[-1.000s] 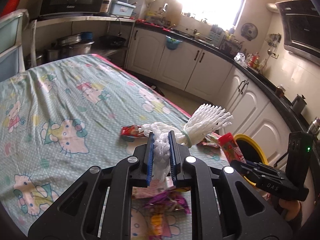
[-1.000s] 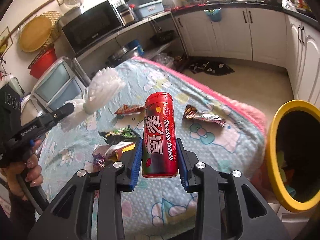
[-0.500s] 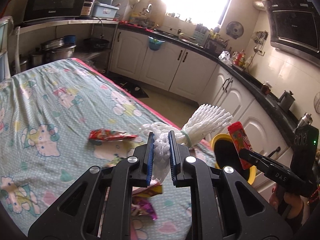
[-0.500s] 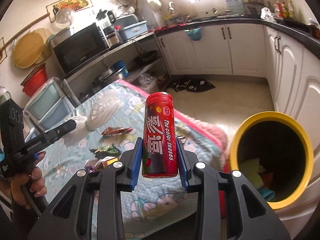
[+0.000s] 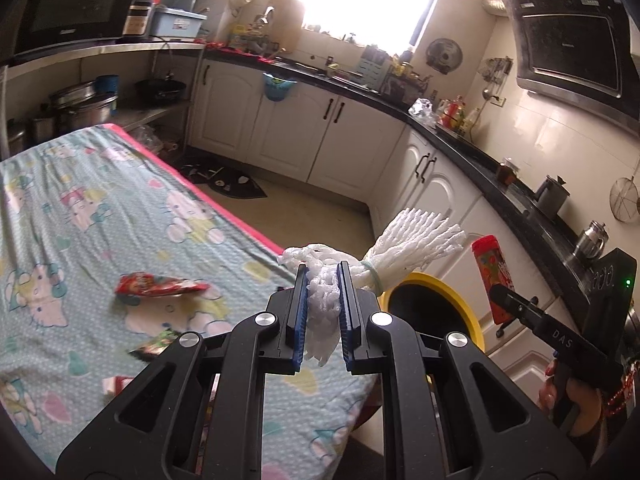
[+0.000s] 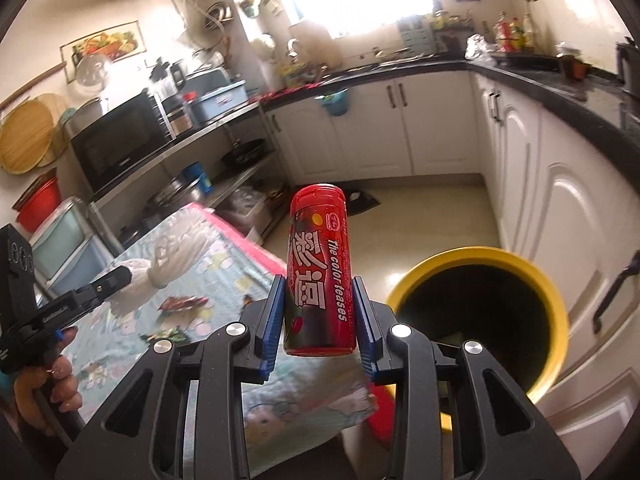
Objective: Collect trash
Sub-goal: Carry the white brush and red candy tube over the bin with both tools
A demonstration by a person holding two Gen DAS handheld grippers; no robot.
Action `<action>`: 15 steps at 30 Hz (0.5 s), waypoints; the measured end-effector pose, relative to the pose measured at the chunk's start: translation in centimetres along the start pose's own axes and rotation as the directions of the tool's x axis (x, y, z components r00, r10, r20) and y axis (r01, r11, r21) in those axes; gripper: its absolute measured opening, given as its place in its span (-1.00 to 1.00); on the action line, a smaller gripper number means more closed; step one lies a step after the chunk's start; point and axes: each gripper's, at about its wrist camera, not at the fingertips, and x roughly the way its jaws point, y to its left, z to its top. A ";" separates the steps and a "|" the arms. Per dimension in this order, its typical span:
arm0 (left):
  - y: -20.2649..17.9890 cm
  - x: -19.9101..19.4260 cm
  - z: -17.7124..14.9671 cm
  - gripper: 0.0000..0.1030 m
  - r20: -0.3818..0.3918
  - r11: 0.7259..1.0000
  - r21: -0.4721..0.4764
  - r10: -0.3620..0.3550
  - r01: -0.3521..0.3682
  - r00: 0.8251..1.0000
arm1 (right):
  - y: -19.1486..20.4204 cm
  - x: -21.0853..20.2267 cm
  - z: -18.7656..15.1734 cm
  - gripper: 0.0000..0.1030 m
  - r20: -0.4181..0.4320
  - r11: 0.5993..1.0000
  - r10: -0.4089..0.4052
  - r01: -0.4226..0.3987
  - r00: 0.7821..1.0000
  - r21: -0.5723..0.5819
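Observation:
My left gripper [image 5: 322, 280] is shut on a white foam fruit net [image 5: 408, 236] tied with a green band, held above the table's right edge near the yellow-rimmed trash bin [image 5: 440, 284]. My right gripper [image 6: 318, 300] is shut on a red candy tube [image 6: 318, 264], upright, held left of the bin [image 6: 532, 276]. The tube also shows in the left wrist view [image 5: 490, 272], and the net in the right wrist view [image 6: 176, 252]. Wrappers lie on the table: a red one [image 5: 156, 285] and a green one [image 5: 154, 346].
The table has a Hello Kitty cloth [image 5: 80, 208] with a pink edge. White kitchen cabinets [image 5: 304, 132] and a black counter run behind the bin. A dark mat [image 5: 224, 178] lies on the floor. A shelf with a microwave [image 6: 120, 140] stands at left.
Both grippers have moved right, off the table toward the bin, each with its object still held. The bin's opening now shows larger and closer in both views.

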 end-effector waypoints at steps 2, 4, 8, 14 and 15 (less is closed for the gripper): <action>-0.7 0.3 0.0 -0.82 -0.001 1.000 0.013 -0.004 0.004 1.000 | -0.7 -0.3 0.1 -0.40 0.013 1.000 -0.017 0.017 1.000 0.012; -1.5 0.9 0.1 -0.82 -0.005 1.000 0.027 -0.013 0.013 1.000 | -1.7 -0.8 0.3 -0.40 0.028 0.999 -0.037 0.036 0.999 0.030; -2.8 1.7 0.1 -0.82 -0.016 0.999 0.044 -0.025 0.026 1.000 | -3.2 -1.6 0.3 -0.40 0.051 0.996 -0.081 0.078 0.995 0.051; -5.0 3.3 0.3 -0.82 -0.030 0.996 0.073 -0.049 0.052 0.998 | -5.8 -2.2 0.1 -0.40 0.067 0.987 -0.135 0.128 0.989 0.099; -5.5 3.7 0.3 -0.82 -0.033 0.995 0.081 -0.054 0.056 0.998 | -6.0 -2.2 0.0 -0.40 0.069 0.985 -0.143 0.135 0.987 0.104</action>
